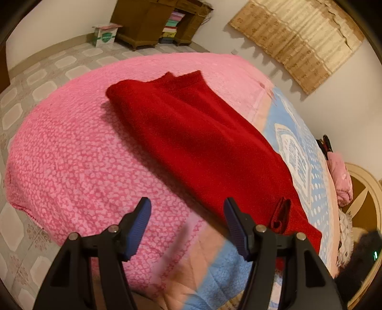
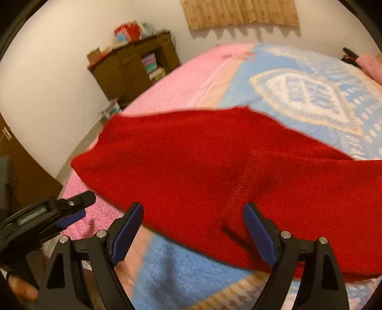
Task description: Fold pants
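Observation:
The red pants (image 1: 191, 133) lie folded lengthwise in a long strip across the bed, one end far left and the other near right. My left gripper (image 1: 187, 202) hovers open over the pink blanket (image 1: 71, 155), just left of the pants' near end, with nothing between its fingers. In the right wrist view the pants (image 2: 203, 162) fill the middle. My right gripper (image 2: 193, 208) stands wide open over their near edge, the pads off the cloth. The left gripper (image 2: 84, 205) shows at that view's left edge, held in a hand.
The bed cover turns blue and white (image 1: 296, 152) toward the right. Beyond the bed stand a brown wooden cabinet (image 1: 152, 21) and a cardboard box (image 1: 105, 35) on the tiled floor (image 1: 23, 95). A pink bundle (image 1: 341, 181) lies by the headboard (image 1: 367, 188).

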`<state>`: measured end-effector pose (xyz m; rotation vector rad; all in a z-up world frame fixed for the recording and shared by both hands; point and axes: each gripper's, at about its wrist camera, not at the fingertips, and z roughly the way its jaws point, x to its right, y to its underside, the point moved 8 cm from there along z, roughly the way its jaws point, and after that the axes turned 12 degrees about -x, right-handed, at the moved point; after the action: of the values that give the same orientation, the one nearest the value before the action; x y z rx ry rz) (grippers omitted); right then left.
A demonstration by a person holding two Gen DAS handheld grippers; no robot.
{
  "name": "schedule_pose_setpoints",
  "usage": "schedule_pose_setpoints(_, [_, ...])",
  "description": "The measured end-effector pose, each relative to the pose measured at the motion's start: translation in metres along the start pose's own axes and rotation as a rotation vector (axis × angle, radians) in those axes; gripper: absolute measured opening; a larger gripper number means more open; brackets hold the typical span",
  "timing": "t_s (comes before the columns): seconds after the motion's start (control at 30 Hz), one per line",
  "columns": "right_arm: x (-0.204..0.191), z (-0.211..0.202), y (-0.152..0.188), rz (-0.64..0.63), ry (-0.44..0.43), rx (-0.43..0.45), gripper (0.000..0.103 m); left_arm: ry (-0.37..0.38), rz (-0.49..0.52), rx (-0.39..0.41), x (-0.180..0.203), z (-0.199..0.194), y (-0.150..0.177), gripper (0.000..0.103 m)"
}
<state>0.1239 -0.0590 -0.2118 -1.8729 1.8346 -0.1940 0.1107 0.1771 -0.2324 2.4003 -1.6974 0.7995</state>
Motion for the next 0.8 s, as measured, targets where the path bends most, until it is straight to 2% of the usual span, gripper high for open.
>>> schedule_pose_setpoints(0.07, [0.013, -0.026, 0.006, 0.003, 0.029, 0.054, 0.087, 0.013, -0.024, -0.016, -0.007, -0.001, -0.005, 0.065])
schedule_pose_setpoints(0.2, [0.038, -0.069, 0.026, -0.035, 0.142, 0.146, 0.087, 0.000, -0.100, 0.037, -0.031, -0.010, -0.035, 0.066])
schedule_pose_setpoints(0.23, [0.045, -0.077, 0.033, -0.047, 0.178, 0.163, 0.087, -0.001, -0.110, 0.045, -0.035, -0.010, -0.043, 0.073])
schedule_pose_setpoints(0.27, [0.052, -0.081, 0.038, -0.049, 0.207, 0.171, 0.087, 0.007, -0.124, 0.052, -0.039, -0.008, -0.050, 0.075])
schedule_pose_setpoints(0.33, [0.063, -0.085, 0.049, -0.034, 0.233, 0.169, 0.087, 0.079, -0.176, 0.062, -0.043, -0.002, -0.065, 0.076])
schedule_pose_setpoints(0.4, [0.070, -0.082, 0.054, -0.009, 0.216, 0.151, 0.087, 0.169, -0.230, 0.067, -0.044, 0.010, -0.079, 0.076])
schedule_pose_setpoints(0.47, [0.072, -0.079, 0.059, 0.000, 0.210, 0.130, 0.087, 0.191, -0.298, 0.055, -0.049, 0.026, -0.085, 0.076])
schedule_pose_setpoints(0.53, [0.071, -0.074, 0.059, -0.012, 0.212, 0.112, 0.087, 0.210, -0.344, 0.104, -0.048, 0.030, -0.096, 0.081])
schedule_pose_setpoints(0.6, [0.068, -0.072, 0.058, -0.028, 0.208, 0.111, 0.087, 0.216, -0.336, 0.126, -0.040, 0.033, -0.107, 0.090])
schedule_pose_setpoints(0.67, [0.064, -0.068, 0.058, -0.041, 0.209, 0.110, 0.087, 0.198, -0.343, 0.143, -0.035, 0.035, -0.111, 0.090])
schedule_pose_setpoints(0.73, [0.062, -0.065, 0.059, -0.046, 0.209, 0.104, 0.087, 0.165, -0.291, 0.161, -0.026, 0.037, -0.108, 0.090])
schedule_pose_setpoints(0.77, [0.062, -0.062, 0.060, -0.044, 0.207, 0.099, 0.087, 0.160, -0.253, 0.163, -0.022, 0.039, -0.105, 0.088])
schedule_pose_setpoints(0.8, [0.063, -0.059, 0.061, -0.038, 0.202, 0.091, 0.087, 0.176, -0.229, 0.161, -0.018, 0.040, -0.102, 0.079])
